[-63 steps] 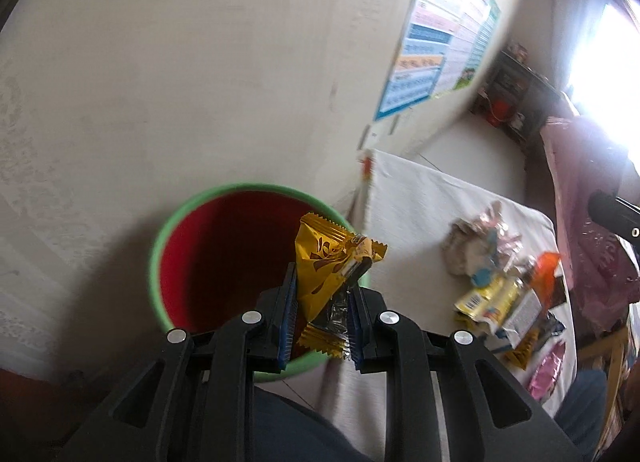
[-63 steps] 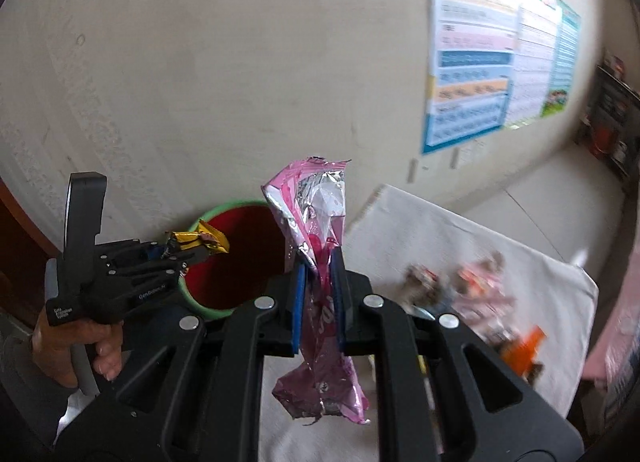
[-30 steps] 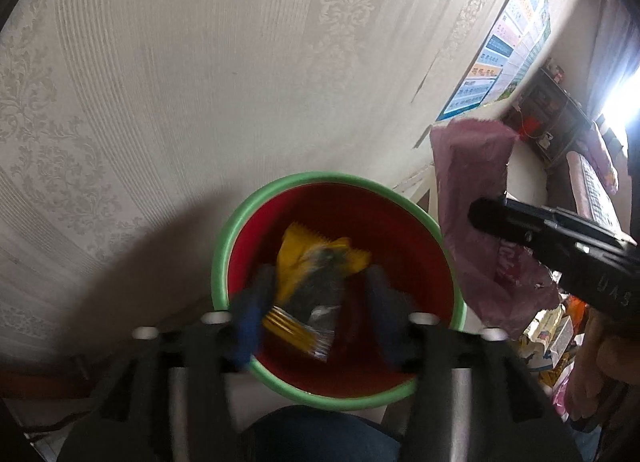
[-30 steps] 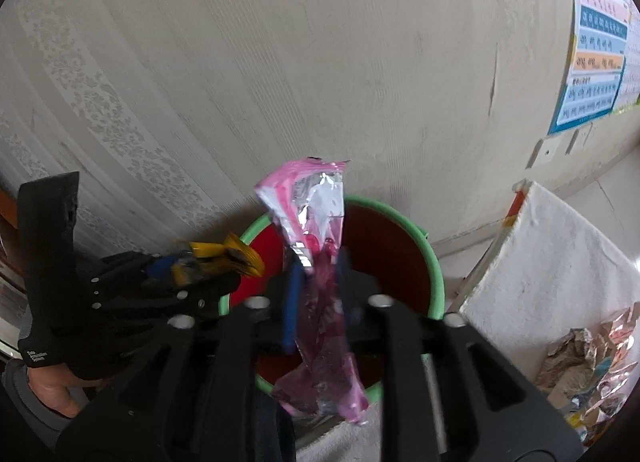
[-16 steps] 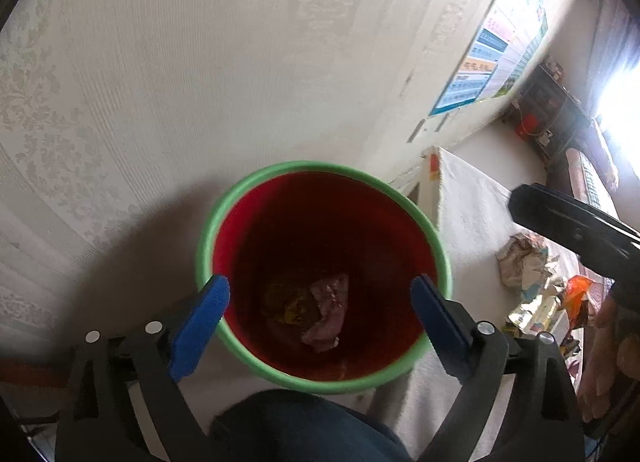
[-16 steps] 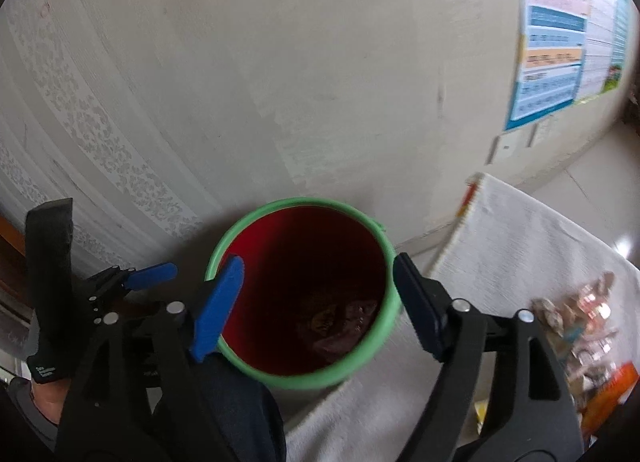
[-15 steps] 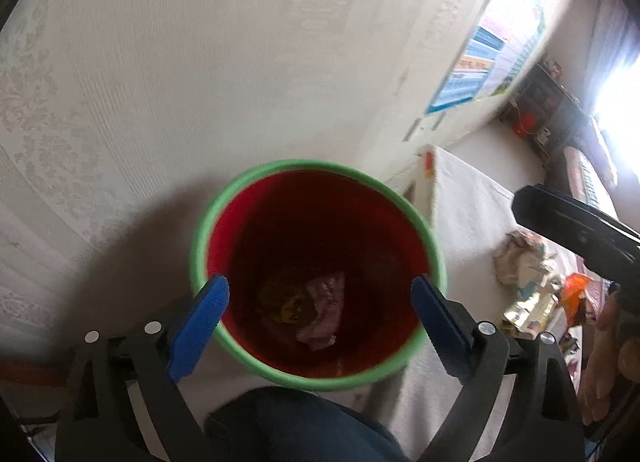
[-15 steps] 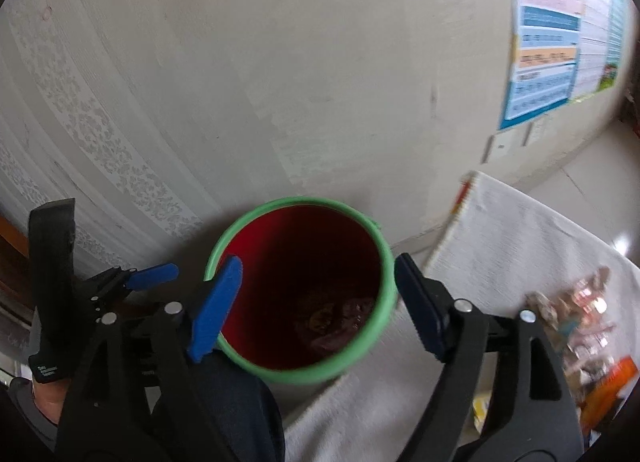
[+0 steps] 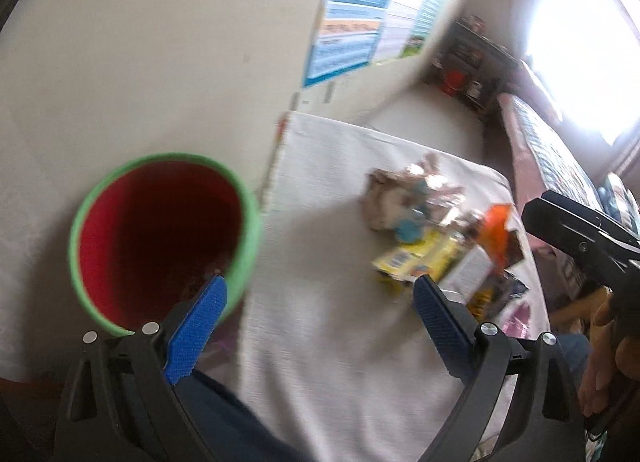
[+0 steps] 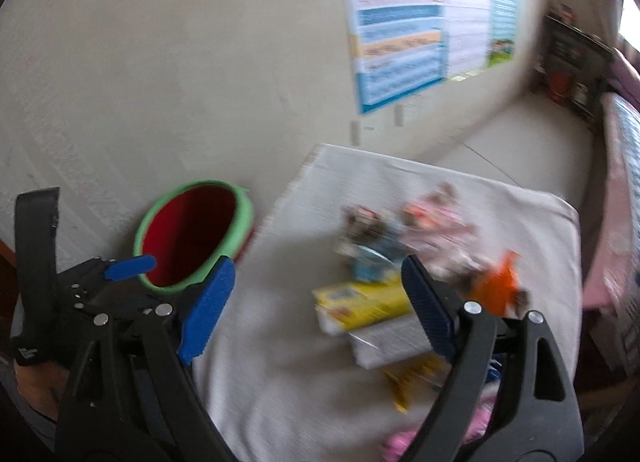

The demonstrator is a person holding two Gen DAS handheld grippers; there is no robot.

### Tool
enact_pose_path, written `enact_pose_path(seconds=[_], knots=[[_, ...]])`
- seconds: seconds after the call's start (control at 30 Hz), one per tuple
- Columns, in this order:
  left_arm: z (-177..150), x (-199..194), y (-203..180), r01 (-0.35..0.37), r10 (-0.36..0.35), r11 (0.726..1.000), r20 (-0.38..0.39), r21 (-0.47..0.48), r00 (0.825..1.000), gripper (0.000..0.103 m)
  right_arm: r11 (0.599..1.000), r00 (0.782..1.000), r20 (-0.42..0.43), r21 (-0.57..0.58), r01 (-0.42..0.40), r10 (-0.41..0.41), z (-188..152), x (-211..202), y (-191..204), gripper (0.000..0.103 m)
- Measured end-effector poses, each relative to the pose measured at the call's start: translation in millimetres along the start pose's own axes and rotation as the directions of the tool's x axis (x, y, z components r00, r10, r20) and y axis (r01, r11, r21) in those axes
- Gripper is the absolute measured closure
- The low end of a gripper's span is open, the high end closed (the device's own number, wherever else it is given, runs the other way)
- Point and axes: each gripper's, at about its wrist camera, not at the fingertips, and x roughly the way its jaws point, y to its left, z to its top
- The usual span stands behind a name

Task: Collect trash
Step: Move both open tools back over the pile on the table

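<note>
The green-rimmed red bin (image 9: 248,221) (image 10: 240,213) stands by the wall, left of a white cloth (image 9: 320,342) (image 10: 280,362). On the cloth lies a blurred pile of wrappers (image 9: 420,197) (image 10: 380,246), with a yellow packet (image 9: 416,262) (image 10: 360,302) and an orange wrapper (image 9: 494,229) (image 10: 496,286). My left gripper (image 9: 320,282) hangs open and empty between bin and pile. My right gripper (image 10: 318,262) is over the cloth near the pile, its jaws opening with nothing between them. Each gripper shows in the other's view: the left gripper (image 10: 130,266) and the right gripper (image 9: 580,229).
A colourful poster (image 9: 360,33) (image 10: 400,49) hangs on the pale wall behind. A dark shelf (image 9: 476,73) stands in the far corner and pink furniture (image 10: 616,181) runs along the right. A hand (image 9: 608,362) holds the right gripper; a blue-clad leg (image 9: 224,414) is below.
The yellow and pink wrappers dropped into the bin as both grippers spread wide. Both then swung right, from above the bin towards the cloth and its wrappers.
</note>
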Motion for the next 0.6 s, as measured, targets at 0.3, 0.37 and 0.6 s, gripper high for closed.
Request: enact_pose_path(seconds=[0.3, 0.37, 0.6], knots=[[-6, 6, -69, 0.059, -0.057, 0.992, -0.019, 0.110, 0.998, 0.013, 0.985, 0.991, -0.002, 0.108, 0.136, -0.136, -46, -38, -82, 0.019], [-6, 8, -80, 0.069, -0.066, 0.989, -0.026, 0.133, 0.997, 0.013, 0.981, 0.988, -0.010, 0.124, 0.153, -0.152, -54, -43, -93, 0.019], [-6, 28, -104, 0.069, -0.057, 0.980, -0.066, 0.188, 0.996, 0.013, 0.969, 0.983, -0.045, 0.167, 0.183, -0.178, -69, -36, -127, 0.019]])
